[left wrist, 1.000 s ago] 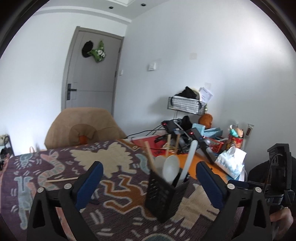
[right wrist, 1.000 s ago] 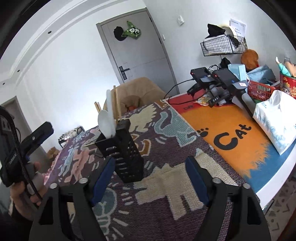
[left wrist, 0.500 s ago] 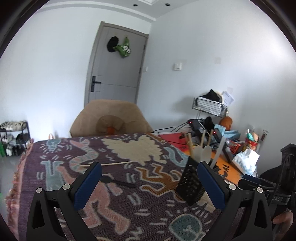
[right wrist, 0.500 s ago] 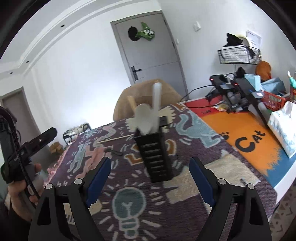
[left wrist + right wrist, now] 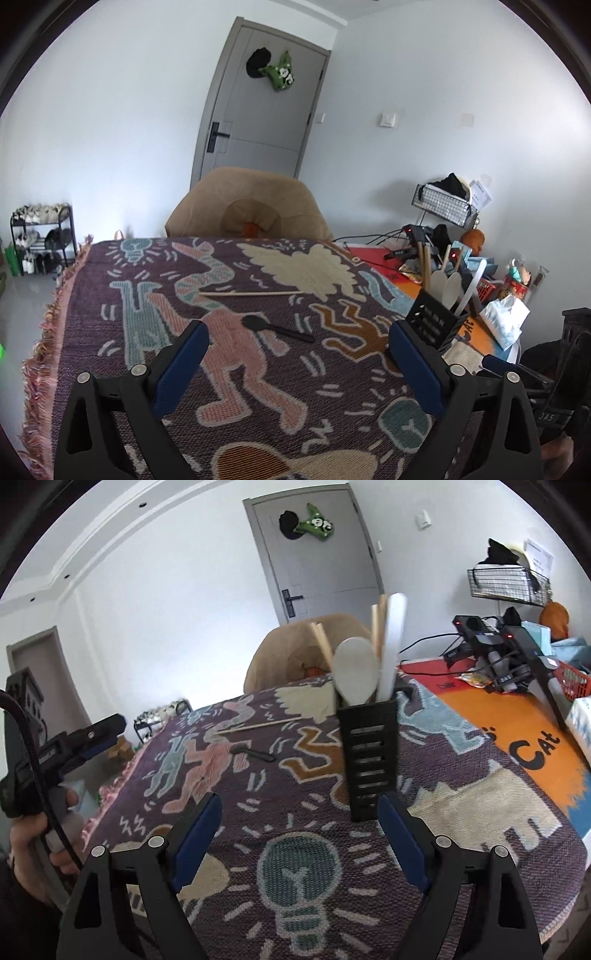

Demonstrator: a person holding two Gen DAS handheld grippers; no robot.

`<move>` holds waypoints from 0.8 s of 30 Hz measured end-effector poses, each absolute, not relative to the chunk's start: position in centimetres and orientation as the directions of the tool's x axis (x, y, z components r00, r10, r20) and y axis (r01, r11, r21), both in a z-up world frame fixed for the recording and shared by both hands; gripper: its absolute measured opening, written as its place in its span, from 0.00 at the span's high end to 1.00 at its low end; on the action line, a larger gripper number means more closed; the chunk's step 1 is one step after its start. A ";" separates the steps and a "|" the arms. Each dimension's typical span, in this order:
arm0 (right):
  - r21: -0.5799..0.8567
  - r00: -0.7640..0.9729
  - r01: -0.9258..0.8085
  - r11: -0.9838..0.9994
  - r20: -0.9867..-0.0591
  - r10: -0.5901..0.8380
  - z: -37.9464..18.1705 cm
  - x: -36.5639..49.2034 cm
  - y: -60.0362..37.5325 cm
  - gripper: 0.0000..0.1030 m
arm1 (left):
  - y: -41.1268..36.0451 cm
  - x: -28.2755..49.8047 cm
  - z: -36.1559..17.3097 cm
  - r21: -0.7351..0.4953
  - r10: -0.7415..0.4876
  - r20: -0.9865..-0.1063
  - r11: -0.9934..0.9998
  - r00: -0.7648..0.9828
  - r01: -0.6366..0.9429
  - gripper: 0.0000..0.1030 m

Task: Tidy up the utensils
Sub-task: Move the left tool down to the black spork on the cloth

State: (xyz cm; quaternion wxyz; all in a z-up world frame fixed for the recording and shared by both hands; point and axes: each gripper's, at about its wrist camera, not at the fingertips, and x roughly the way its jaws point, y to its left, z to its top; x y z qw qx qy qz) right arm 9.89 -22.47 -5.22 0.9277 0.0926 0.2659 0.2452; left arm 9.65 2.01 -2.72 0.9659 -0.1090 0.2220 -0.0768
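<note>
Black spoon (image 5: 275, 328) and chopstick (image 5: 251, 294) lie loose on the patterned cloth (image 5: 110, 332), apart from the black holder (image 5: 369, 753). We judge pickup pending: left gripper (image 5: 297, 347), jaws just narrowing slightly, and right gripper (image 5: 300, 825) both gape, empty; next, lower over spoon

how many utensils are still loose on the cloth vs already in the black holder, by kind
Loose on the cloth:
black spoon: 1
wooden chopstick: 1
In the black holder:
white spoons: 2
white flat handle: 1
wooden sticks: at least 3; the exact number is hard to tell
Total: at least 8
</note>
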 end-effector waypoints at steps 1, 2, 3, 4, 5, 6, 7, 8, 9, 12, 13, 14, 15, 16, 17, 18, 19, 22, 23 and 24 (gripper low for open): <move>0.304 0.733 -0.412 0.859 -0.450 0.511 -5.3 9.9 -22.2 0.17 | 2.2 9.8 -2.8 -0.248 -0.196 -0.419 0.964 0.887 0.095 0.10; 0.301 0.730 -0.416 0.858 -0.453 0.512 -5.4 10.0 -21.8 0.17 | 2.4 9.9 -2.9 -0.252 -0.196 -0.424 0.963 0.884 0.092 0.13; 0.293 0.728 -0.418 0.860 -0.457 0.510 -5.4 10.1 -21.4 0.17 | 2.7 10.2 -3.1 -0.258 -0.195 -0.434 0.962 0.879 0.087 0.14; 0.288 0.727 -0.420 0.861 -0.460 0.509 -5.5 10.1 -21.1 0.17 | 3.0 10.4 -3.2 -0.262 -0.195 -0.444 0.962 0.875 0.081 0.17; 0.286 0.726 -0.423 0.860 -0.462 0.510 -5.5 10.2 -20.8 0.17 | 3.1 10.6 -3.3 -0.265 -0.195 -0.451 0.961 0.871 0.078 0.20; 0.286 0.722 -0.428 0.857 -0.463 0.515 -5.6 10.3 -20.4 0.17 | 3.3 10.9 -3.5 -0.269 -0.195 -0.460 0.960 0.866 0.074 0.21; 0.287 0.717 -0.433 0.855 -0.465 0.519 -5.7 10.4 -20.1 0.17 | 3.5 11.2 -3.7 -0.273 -0.197 -0.468 0.959 0.862 0.071 0.23; 0.287 0.712 -0.436 0.853 -0.470 0.522 -5.8 10.6 -19.7 0.17 | 3.6 11.4 -3.8 -0.276 -0.199 -0.473 0.959 0.858 0.070 0.25; 0.287 0.705 -0.437 0.852 -0.479 0.523 -5.9 10.9 -19.2 0.17 | 3.8 11.7 -4.0 -0.280 -0.201 -0.483 0.958 0.852 0.068 0.26; 0.292 0.685 -0.450 0.844 -0.493 0.535 -6.2 11.5 -18.0 0.18 | 4.2 12.7 -4.4 -0.291 -0.205 -0.507 0.955 0.837 0.057 0.30; 0.292 0.678 -0.458 0.839 -0.496 0.543 -6.3 11.7 -17.5 0.20 | 4.4 13.0 -4.6 -0.295 -0.205 -0.514 0.954 0.833 0.052 0.31; 0.291 0.670 -0.467 0.835 -0.499 0.549 -6.4 11.8 -17.0 0.21 | 4.6 13.4 -4.8 -0.300 -0.204 -0.524 0.953 0.827 0.045 0.33; 0.287 0.664 -0.475 0.832 -0.505 0.552 -6.5 12.0 -16.4 0.22 | 4.9 13.8 -4.9 -0.306 -0.205 -0.532 0.951 0.821 0.039 0.33; 0.282 0.659 -0.479 0.831 -0.510 0.553 -6.6 12.2 -16.0 0.24 | 5.2 14.3 -5.2 -0.314 -0.207 -0.543 0.949 0.814 0.032 0.35; 0.279 0.653 -0.482 0.831 -0.518 0.553 -6.7 12.4 -15.5 0.25 | 5.4 14.6 -5.3 -0.320 -0.209 -0.551 0.947 0.808 0.027 0.36; 0.277 0.649 -0.481 0.832 -0.525 0.550 -6.8 12.6 -15.2 0.26 | 5.6 15.1 -5.5 -0.325 -0.210 -0.562 0.946 0.800 0.021 0.37; 0.276 0.648 -0.478 0.834 -0.531 0.547 -7.0 12.9 -14.8 0.26 | 5.7 15.6 -5.8 -0.327 -0.212 -0.571 0.945 0.793 0.017 0.38; 0.269 0.647 -0.469 0.841 -0.543 0.535 -7.3 13.5 -14.3 0.26 | 6.1 17.1 -6.4 -0.336 -0.221 -0.604 0.942 0.766 0.006 0.39; 0.265 0.648 -0.469 0.842 -0.546 0.532 -7.3 13.6 -14.1 0.26 | 6.1 17.5 -6.5 -0.343 -0.225 -0.612 0.939 0.758 0.002 0.40; 0.261 0.649 -0.467 0.845 -0.548 0.528 -7.4 13.7 -14.0 0.26 | 6.3 18.2 -6.8 -0.355 -0.233 -0.624 0.935 0.746 -0.005 0.40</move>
